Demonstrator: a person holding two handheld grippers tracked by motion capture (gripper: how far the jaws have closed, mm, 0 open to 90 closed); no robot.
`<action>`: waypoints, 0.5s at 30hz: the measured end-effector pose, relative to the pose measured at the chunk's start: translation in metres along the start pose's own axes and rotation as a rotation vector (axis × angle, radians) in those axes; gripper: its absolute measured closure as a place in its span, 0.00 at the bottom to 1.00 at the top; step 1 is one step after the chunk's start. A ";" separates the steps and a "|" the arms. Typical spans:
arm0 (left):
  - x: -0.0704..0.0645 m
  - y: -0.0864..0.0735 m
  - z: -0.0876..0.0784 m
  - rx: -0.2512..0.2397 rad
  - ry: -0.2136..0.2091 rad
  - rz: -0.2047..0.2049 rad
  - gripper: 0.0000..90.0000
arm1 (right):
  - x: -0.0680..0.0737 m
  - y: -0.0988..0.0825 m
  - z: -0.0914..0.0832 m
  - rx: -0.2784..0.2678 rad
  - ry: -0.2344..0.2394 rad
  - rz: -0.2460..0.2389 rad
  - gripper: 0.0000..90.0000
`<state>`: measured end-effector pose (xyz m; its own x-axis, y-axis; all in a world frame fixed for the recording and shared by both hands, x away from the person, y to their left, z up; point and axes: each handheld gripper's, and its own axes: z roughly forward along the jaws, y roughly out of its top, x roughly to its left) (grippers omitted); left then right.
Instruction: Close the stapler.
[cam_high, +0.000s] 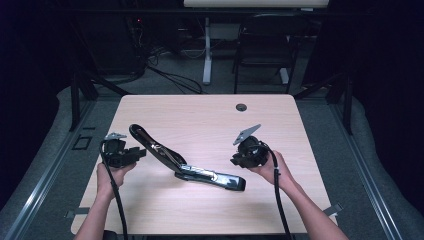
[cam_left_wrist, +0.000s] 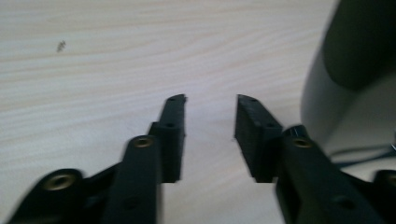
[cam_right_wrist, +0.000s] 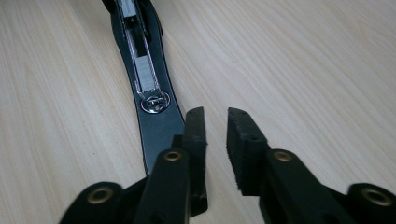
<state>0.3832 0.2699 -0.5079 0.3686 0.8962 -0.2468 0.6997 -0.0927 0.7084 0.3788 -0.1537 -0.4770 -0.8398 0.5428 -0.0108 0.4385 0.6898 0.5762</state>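
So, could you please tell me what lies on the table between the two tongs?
In the high view, an opened black stapler lies flat on the table between the left tongs and the right tongs, touching neither.

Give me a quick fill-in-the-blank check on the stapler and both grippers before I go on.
1. The black stapler lies swung ____ on the table.
2. The left gripper has its jaws ____, with nothing between them.
3. The right gripper points along the stapler's ____ half, where a row of staples shows.

Missing words: open; open; base
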 end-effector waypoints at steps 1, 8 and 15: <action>0.003 0.001 0.002 -0.005 -0.002 -0.016 0.84 | 0.000 0.000 0.000 -0.005 -0.003 -0.003 0.93; 0.010 0.005 0.007 -0.053 -0.032 -0.052 1.00 | -0.006 -0.002 0.001 -0.050 -0.014 0.008 1.00; 0.004 0.006 0.005 -0.086 -0.032 -0.025 1.00 | -0.008 0.000 0.004 -0.059 -0.009 -0.010 1.00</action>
<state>0.3920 0.2711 -0.5081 0.3715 0.8836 -0.2851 0.6544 -0.0314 0.7555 0.3866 -0.1558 -0.4805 -0.8409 0.5406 -0.0240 0.4103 0.6659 0.6231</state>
